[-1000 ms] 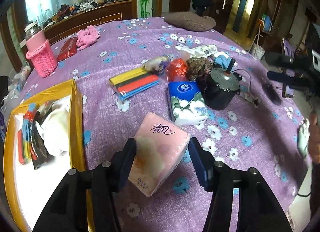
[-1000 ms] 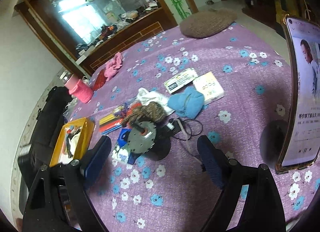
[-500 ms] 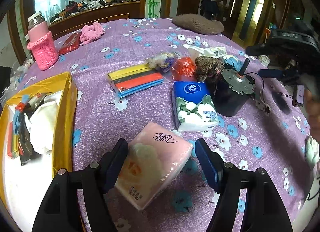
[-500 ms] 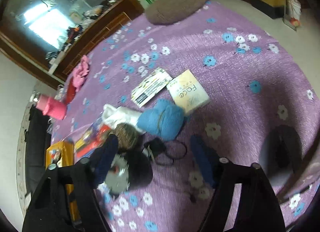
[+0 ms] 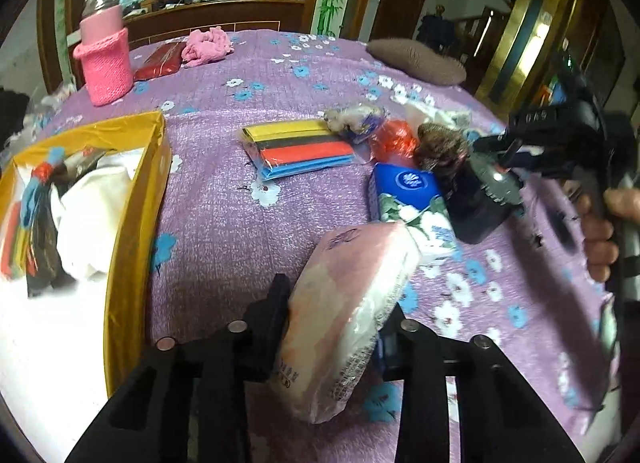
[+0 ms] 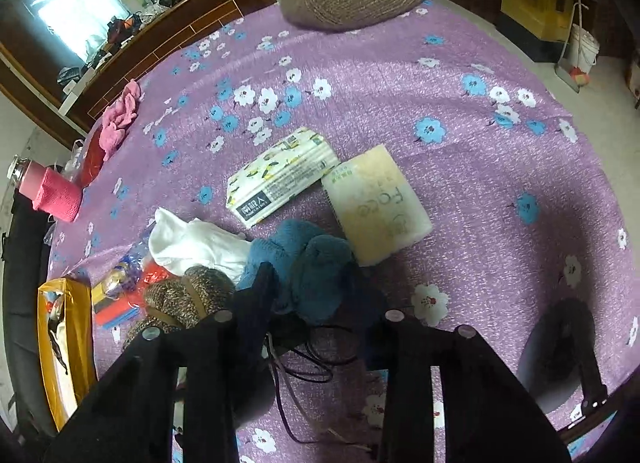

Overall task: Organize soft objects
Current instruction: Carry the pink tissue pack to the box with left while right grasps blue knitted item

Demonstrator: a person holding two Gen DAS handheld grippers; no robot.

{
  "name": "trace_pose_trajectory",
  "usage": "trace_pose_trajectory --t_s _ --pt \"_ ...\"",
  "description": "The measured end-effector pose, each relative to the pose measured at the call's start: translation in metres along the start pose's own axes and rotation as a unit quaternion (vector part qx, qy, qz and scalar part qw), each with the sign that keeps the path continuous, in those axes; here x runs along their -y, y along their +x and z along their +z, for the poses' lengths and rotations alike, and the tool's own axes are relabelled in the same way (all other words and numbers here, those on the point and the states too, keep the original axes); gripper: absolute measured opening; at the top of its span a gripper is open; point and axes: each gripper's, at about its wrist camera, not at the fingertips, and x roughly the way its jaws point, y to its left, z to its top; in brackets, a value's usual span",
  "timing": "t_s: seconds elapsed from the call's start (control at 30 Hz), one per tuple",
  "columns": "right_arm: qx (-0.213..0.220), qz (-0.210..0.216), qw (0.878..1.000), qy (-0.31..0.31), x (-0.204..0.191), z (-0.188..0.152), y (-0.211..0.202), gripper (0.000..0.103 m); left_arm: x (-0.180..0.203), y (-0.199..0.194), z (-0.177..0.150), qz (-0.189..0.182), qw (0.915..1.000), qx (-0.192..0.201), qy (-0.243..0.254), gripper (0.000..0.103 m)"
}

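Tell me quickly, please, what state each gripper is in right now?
Left gripper: shut on the pink tissue pack.
Right gripper: jaws closing around the blue knitted item.

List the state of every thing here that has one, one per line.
left gripper: shut on the pink tissue pack, pack tilted.
right gripper: closing around the blue knitted item, pads not yet pressing.
yellow box: open, partly filled.
pink-sleeved bottle: upright, capped.

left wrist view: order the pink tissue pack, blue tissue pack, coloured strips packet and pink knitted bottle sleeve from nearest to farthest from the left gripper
1. pink tissue pack, clamped in the left gripper
2. blue tissue pack, just beyond, right
3. coloured strips packet, mid-table
4. pink knitted bottle sleeve, far left
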Motion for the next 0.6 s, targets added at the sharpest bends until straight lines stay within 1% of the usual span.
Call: trace_pose_trajectory --t_s 0.17,0.3,0.37,0.5,0.6 --pt "0.029 0.014 0.999 0.000 -0.001 -0.004 -0.026 0.030 -0.003 -0.023 -0.006 -0.032 0.9992 0.017 -0.020 0.033" --pt "0.054 0.016 0.998 -0.023 -0.012 -0.010 -0.053 0.030 -0.006 -0.051 -0.011 -0.051 0.9974 0.040 -0.032 0.033" --pt "0.063 0.026 0.997 -0.036 -0.021 -0.017 -0.067 0.030 -0.008 -0.064 -0.014 -0.058 0.9963 0.050 -0.038 0.033" --pt "0.069 0.054 0.994 -0.063 -0.043 -0.032 -0.087 0.030 -0.020 -0.096 -0.025 -0.057 0.9943 0.073 -0.052 0.033" --pt "0.069 0.073 0.991 -0.088 -0.063 -0.047 -0.094 0.030 -0.039 -0.116 -0.037 -0.040 0.9930 0.086 -0.071 0.033"
